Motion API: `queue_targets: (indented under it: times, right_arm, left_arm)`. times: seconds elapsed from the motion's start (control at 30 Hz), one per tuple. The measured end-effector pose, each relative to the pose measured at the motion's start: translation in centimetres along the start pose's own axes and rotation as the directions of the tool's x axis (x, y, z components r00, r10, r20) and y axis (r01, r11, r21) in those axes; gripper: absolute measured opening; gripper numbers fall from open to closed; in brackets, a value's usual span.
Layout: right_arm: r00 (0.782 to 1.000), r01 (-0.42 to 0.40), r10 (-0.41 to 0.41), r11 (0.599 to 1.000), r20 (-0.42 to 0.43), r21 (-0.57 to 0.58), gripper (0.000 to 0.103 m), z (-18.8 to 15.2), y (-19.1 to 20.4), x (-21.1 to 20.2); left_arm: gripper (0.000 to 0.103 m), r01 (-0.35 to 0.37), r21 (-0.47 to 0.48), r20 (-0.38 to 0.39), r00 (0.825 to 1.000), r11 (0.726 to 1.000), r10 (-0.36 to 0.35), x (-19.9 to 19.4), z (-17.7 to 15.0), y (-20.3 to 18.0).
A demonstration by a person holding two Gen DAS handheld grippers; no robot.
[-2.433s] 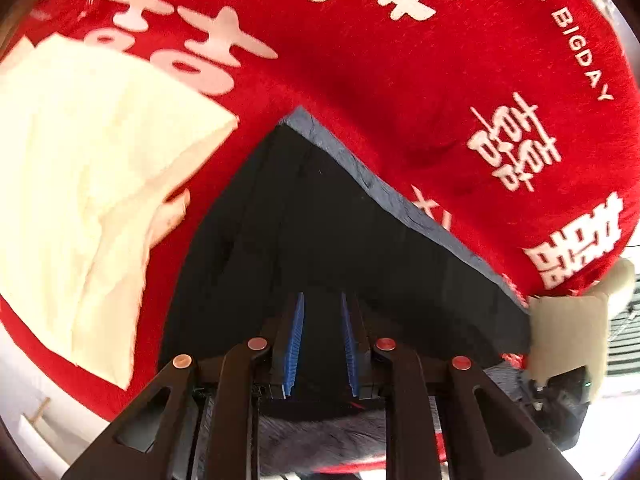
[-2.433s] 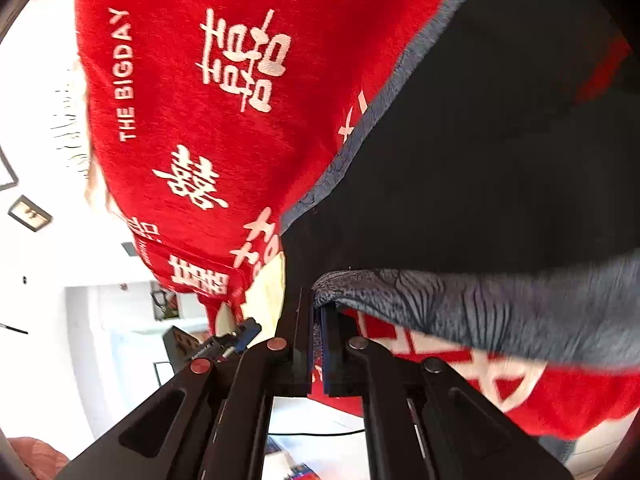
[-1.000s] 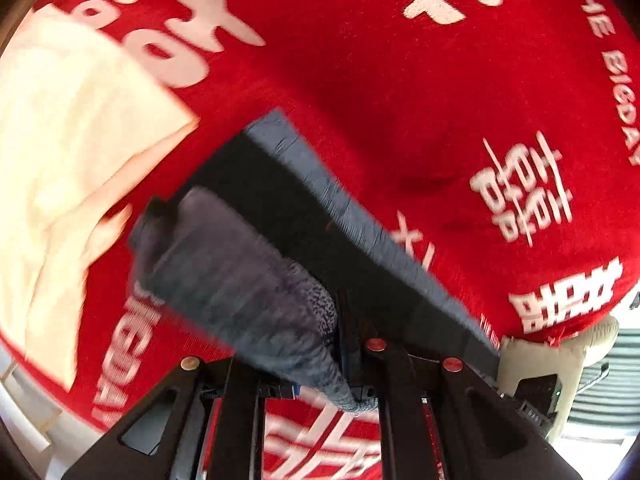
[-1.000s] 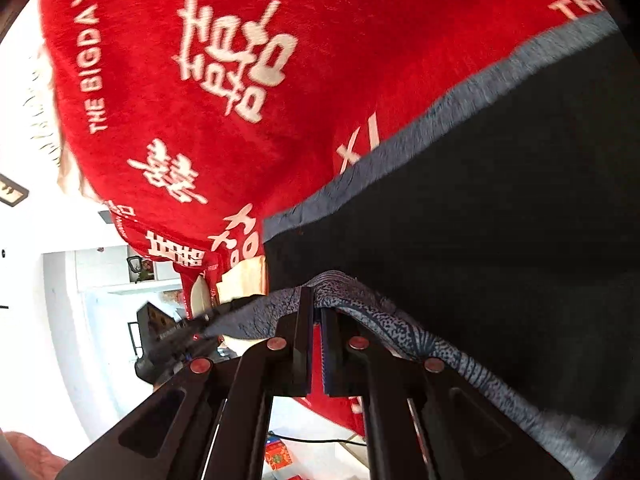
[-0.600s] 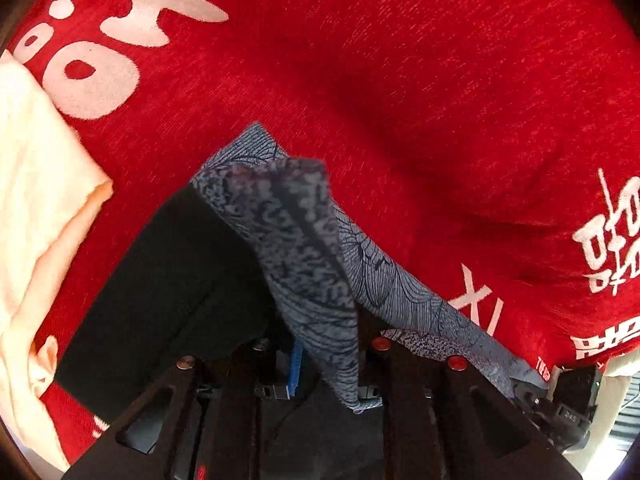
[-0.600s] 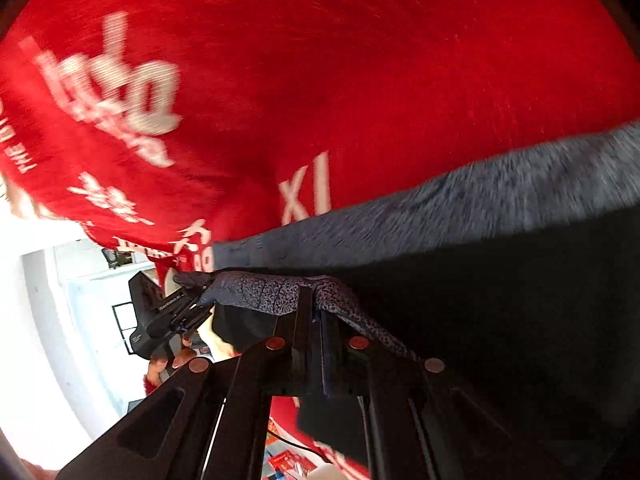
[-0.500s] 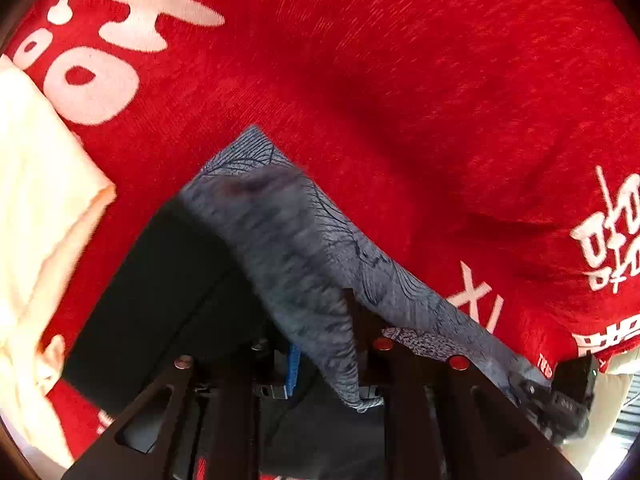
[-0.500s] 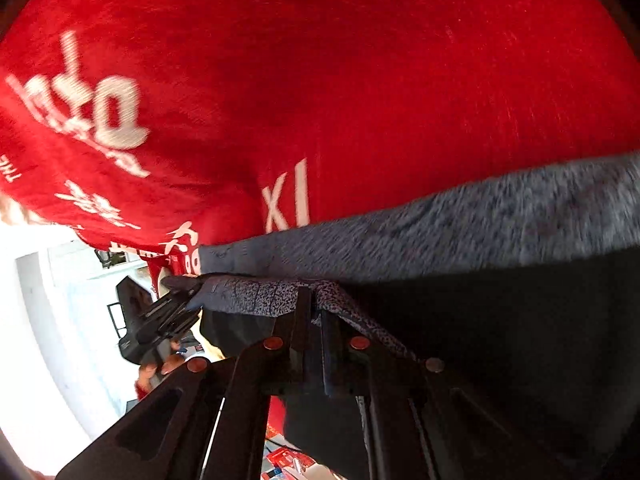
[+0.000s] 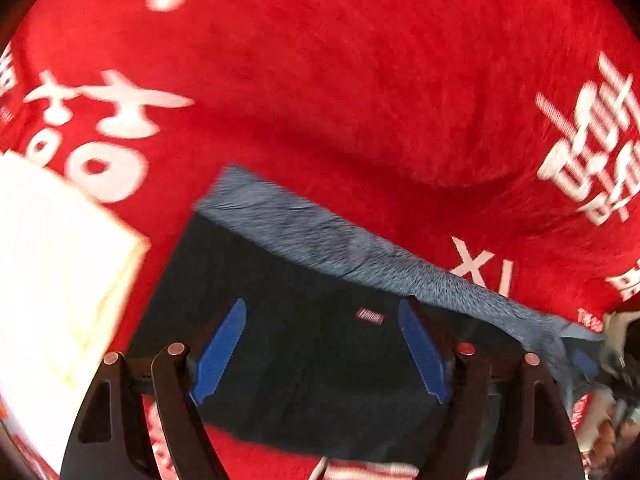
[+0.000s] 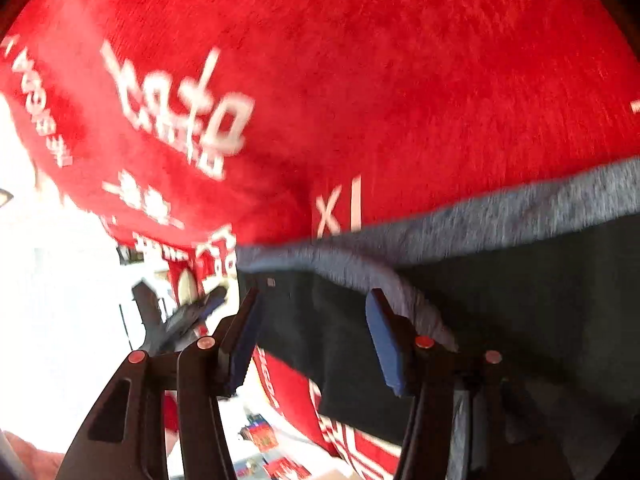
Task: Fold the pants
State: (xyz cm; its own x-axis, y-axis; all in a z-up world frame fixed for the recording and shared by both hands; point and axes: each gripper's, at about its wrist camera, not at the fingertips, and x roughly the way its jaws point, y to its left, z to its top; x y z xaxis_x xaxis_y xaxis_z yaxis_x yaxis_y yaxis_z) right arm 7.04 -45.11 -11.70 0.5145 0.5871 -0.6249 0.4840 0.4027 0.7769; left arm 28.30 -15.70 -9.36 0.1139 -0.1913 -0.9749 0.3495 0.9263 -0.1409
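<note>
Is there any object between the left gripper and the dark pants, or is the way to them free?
Nothing visible stands in the way. The left gripper is open directly over the pants, its jaws just opened. The cream cloth lies off to the side on the red blanket, apart from the pants.

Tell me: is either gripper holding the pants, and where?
Neither. Left gripper and right gripper have just opened; the pants lie loose on the red blanket.
</note>
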Motion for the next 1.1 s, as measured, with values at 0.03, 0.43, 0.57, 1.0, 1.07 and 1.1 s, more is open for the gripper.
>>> queue_targets:
  times: [0.03, 0.43, 0.57, 1.0, 1.07, 1.1]
  right_arm:
    - [1.000, 0.010, -0.010, 1.000, -0.021, -0.009, 0.055, -0.5, 0.0, 0.3]
    - [0.993, 0.074, -0.074, 0.997, 0.090, 0.001, 0.060, -5.2, -2.8, -5.7]
    - [0.965, 0.204, -0.202, 0.979, 0.165, 0.004, 0.061, -9.9, -2.3, -10.1]
    - [0.823, 0.414, -0.497, 0.857, 0.275, 0.308, 0.061, -32.8, -12.6, -19.5]
    - [0.822, 0.405, -0.495, 0.856, 0.281, 0.321, 0.061, -34.0, -13.8, -19.4]
    - [0.831, 0.374, -0.470, 0.868, 0.297, 0.327, 0.061, -34.6, -14.5, -19.2]
  left_arm:
    - [0.079, -0.028, 0.018, -0.009, 1.000, 0.999, 0.028, 1.4, 0.1, -0.5]
    - [0.079, -0.096, 0.313, -0.022, 0.994, 0.945, 0.108, 0.0, -6.2, -9.0]
    - [0.079, 0.056, 0.416, -0.099, 0.995, 0.908, -0.016, -0.7, -11.8, -15.1]
    - [0.085, 0.064, 0.648, -0.075, 0.997, 0.759, -0.020, 2.0, -22.4, -27.7]
    - [0.085, 0.056, 0.654, -0.058, 0.998, 0.754, -0.024, 1.9, -22.7, -27.7]
    - [0.085, 0.052, 0.659, -0.052, 0.998, 0.750, -0.024, 1.8, -22.9, -27.8]
